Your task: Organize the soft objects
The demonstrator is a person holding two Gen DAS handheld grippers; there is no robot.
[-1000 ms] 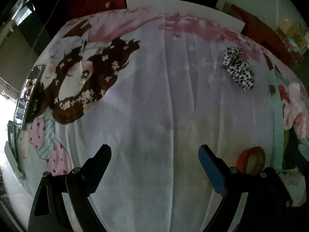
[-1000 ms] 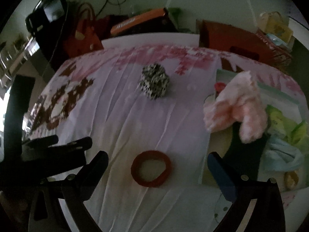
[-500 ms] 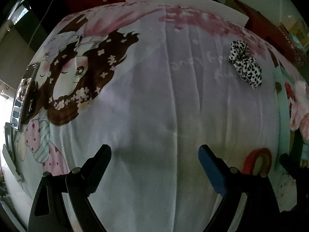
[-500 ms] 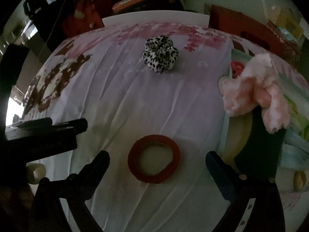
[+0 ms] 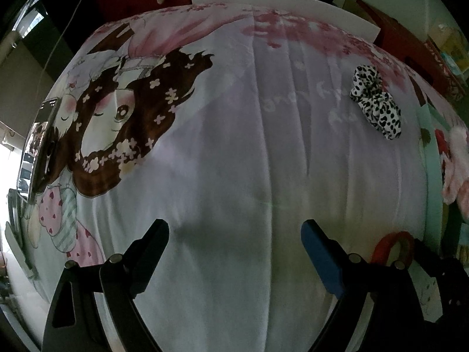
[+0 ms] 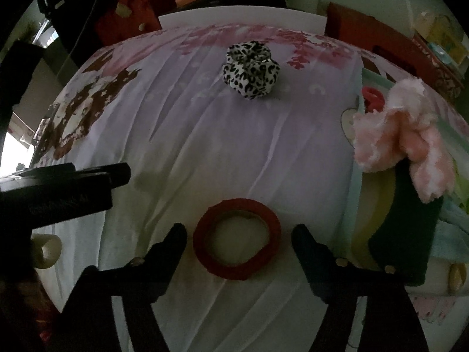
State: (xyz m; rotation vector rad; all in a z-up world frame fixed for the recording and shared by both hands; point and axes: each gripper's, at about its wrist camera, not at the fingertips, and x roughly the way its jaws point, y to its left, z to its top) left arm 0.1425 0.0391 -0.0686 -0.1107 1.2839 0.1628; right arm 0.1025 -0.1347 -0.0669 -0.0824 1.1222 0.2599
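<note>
Two grippers hung over a printed bedsheet (image 5: 234,152), and the right gripper (image 6: 239,233) was plainly the nearer one to the red ring (image 6: 237,239). In the right wrist view that ring lay flat on the sheet directly between the spread fingers, with a little sheet showing on either side of it, so the jaws bracketed it without touching. Being round, it offered no long axis to line up with; judging from this, the coming move turned only on the ring sitting dead centre in the gap, and a straight close across its width looked enough.

Farther ahead along the same line sat a spotted scrunchie (image 6: 250,69), well apart from the ring. To the right, a fluffy pink piece (image 6: 404,135) draped over a dark green cloth (image 6: 410,234) beside a pale blue cloth (image 6: 451,234), which seemed to be the gathering pile.

The left gripper (image 5: 234,231) was also spread wide, holding nothing, with only bare sheet between its fingers. From its camera the red ring (image 5: 392,246) showed merely as a sliver at the lower right, partly hidden behind the gripper's own blue finger (image 5: 319,252), and the spotted scrunchie (image 5: 376,102) lay far up and to the right.

Only the left view showed the cartoon girl's face on the sheet and a phone (image 5: 39,146) at its left edge; only the right view showed the ring whole and the pile of cloths.
</note>
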